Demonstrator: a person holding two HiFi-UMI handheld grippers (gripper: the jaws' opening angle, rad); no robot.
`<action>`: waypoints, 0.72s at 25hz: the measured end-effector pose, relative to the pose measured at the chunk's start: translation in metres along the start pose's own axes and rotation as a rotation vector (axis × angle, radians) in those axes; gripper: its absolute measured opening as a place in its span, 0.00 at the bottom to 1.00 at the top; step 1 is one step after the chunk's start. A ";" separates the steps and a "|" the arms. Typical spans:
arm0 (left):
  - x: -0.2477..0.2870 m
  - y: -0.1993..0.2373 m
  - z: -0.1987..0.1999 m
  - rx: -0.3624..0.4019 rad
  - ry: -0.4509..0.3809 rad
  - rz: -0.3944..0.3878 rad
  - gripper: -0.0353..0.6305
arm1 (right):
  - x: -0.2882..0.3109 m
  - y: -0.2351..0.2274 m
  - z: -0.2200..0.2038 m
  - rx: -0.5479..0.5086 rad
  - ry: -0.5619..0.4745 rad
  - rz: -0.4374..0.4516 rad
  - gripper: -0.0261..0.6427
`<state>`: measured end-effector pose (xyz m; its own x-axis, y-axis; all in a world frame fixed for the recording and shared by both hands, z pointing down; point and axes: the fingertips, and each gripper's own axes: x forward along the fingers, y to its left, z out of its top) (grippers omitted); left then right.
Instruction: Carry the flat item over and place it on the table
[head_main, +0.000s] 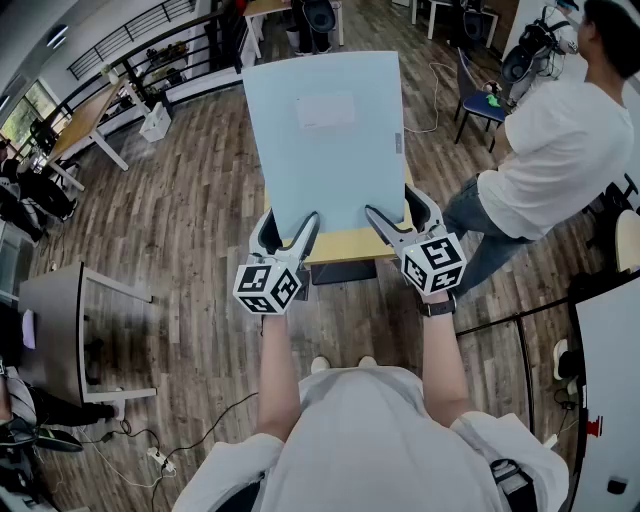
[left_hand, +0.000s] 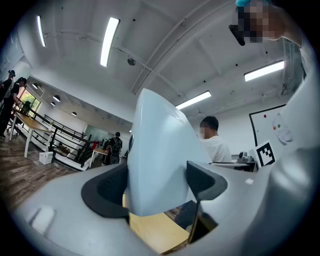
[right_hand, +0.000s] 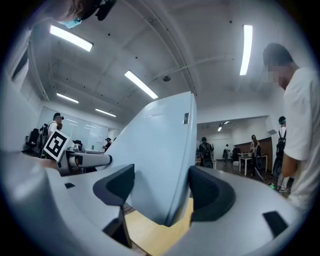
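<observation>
Gripping panel's (head_main: 325, 150) near edge with left gripper (head_main: 290, 228) and right gripper (head_main: 395, 208), both clamped. Lower level onto table (head_main: 340, 247) beneath jaws, release together.

Head camera sits above me and faces steeply down; the panel (head_main: 325, 140) lies at 12 o'clock. Left gripper (head_main: 288, 243) camera rides close behind my jaws, tilted up toward the ceiling (left_hand: 175, 45); right gripper (head_main: 393, 215) camera likewise. All three views share the panel and the yellow table (head_main: 345, 245) beneath it.
</observation>
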<state>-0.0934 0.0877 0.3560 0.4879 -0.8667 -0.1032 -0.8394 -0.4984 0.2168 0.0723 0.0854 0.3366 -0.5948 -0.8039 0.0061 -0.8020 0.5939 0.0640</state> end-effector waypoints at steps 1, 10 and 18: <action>0.004 -0.002 -0.002 0.003 0.004 -0.001 0.62 | -0.001 -0.004 -0.001 -0.008 0.003 -0.003 0.53; 0.024 -0.036 -0.020 -0.005 0.022 0.003 0.62 | -0.026 -0.039 -0.012 0.012 -0.017 -0.007 0.53; 0.038 -0.033 -0.045 -0.050 0.061 0.035 0.62 | -0.019 -0.056 -0.034 0.041 0.006 0.008 0.53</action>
<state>-0.0362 0.0719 0.3887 0.4739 -0.8799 -0.0355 -0.8438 -0.4652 0.2675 0.1299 0.0663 0.3674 -0.6010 -0.7992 0.0122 -0.7989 0.6011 0.0226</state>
